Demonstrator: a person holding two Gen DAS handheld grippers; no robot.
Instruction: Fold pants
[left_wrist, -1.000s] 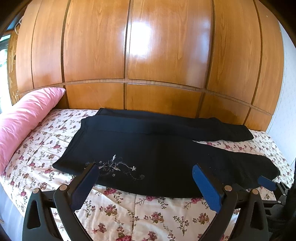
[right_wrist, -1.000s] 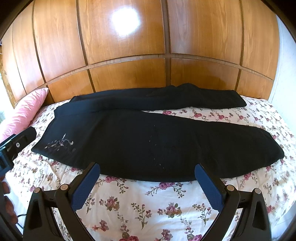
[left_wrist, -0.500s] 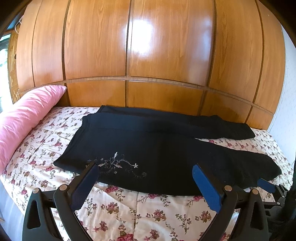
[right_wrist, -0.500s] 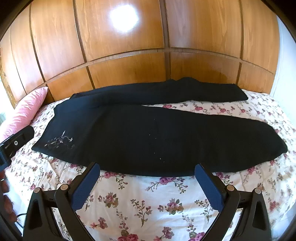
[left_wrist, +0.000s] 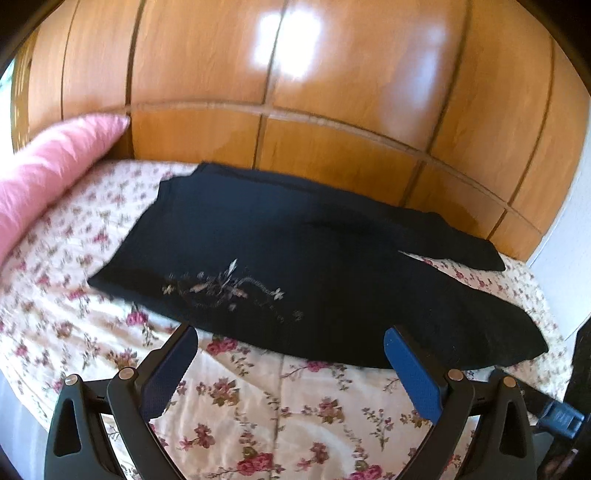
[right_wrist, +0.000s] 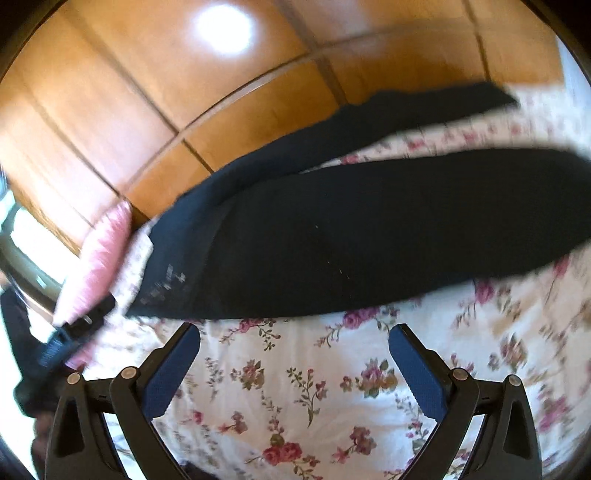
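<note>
Black pants (left_wrist: 295, 258) lie flat across the floral bedsheet (left_wrist: 280, 413), waist to the left, legs spread to the right. Pale embroidery (left_wrist: 229, 286) marks the near hip. My left gripper (left_wrist: 290, 341) hovers open just short of the pants' near edge by the embroidery, nothing between its blue pads. In the right wrist view the pants (right_wrist: 369, 229) look tilted and blurred. My right gripper (right_wrist: 293, 341) is open too, above the sheet just before the near leg's edge. The left gripper's body (right_wrist: 70, 332) shows at that view's left edge.
A pink pillow (left_wrist: 48, 173) lies at the left end of the bed. Glossy wooden panelling (left_wrist: 295, 92) rises right behind the bed. A white wall (left_wrist: 569, 236) stands at the right. Bare floral sheet (right_wrist: 314, 391) stretches between the grippers and the pants.
Both grippers have moved closer to the pants' near edge. The right wrist view has rolled, so the bed now looks tilted and blurred. Both grippers stay open.
</note>
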